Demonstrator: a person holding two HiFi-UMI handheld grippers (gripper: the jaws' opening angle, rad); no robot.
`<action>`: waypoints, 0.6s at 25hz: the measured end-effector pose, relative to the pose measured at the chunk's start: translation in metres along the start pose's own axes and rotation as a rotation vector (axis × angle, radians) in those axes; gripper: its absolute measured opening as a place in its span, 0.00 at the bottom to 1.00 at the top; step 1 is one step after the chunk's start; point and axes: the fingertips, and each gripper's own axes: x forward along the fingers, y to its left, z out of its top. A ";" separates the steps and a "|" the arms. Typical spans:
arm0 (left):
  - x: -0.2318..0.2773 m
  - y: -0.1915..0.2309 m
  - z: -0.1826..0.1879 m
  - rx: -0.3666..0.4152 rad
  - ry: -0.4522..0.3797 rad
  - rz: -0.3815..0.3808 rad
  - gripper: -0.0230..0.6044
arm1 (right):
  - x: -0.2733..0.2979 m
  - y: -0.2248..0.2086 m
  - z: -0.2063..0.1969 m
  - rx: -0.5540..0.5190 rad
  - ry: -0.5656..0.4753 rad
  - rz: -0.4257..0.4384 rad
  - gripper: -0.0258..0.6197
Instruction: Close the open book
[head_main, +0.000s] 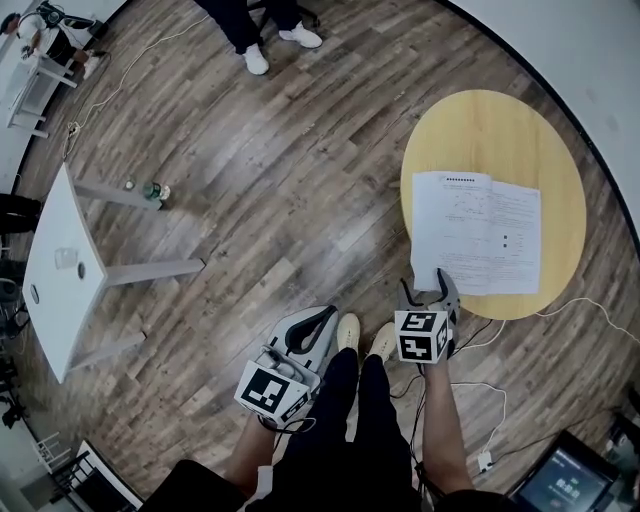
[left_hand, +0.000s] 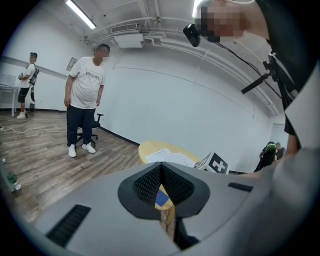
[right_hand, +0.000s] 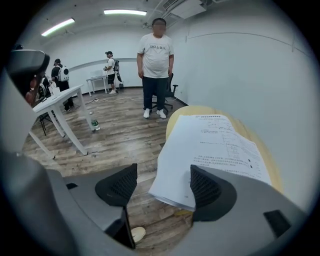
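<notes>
right claw (right_hand: 163, 172) stands wide apart, clamped on nothing. the open book (right_hand: 210, 145) has its near corner just ahead between the jaws (overhanging the round bench (head_main: 530, 130)). it lies flat, long axis crosswise, spine pointing away. left claw (left_hand: 161, 169) is closed, empty.

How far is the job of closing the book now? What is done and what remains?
Done: nothing yet; the book lies open and flat on the round table. In hand: the right gripper, jaws wide apart, is at the book's near corner without gripping it; the left gripper hangs back, jaws together. Left: take one side and fold it over the other.
</notes>
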 end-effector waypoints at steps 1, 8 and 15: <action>0.000 0.003 -0.001 -0.003 0.002 0.003 0.03 | 0.003 0.001 -0.002 0.004 0.009 0.002 0.52; -0.001 0.026 -0.006 -0.048 -0.002 0.016 0.03 | 0.015 0.001 -0.009 0.006 0.050 -0.035 0.52; 0.001 0.035 -0.018 -0.067 0.015 0.023 0.03 | 0.020 -0.003 -0.014 -0.044 0.075 -0.112 0.52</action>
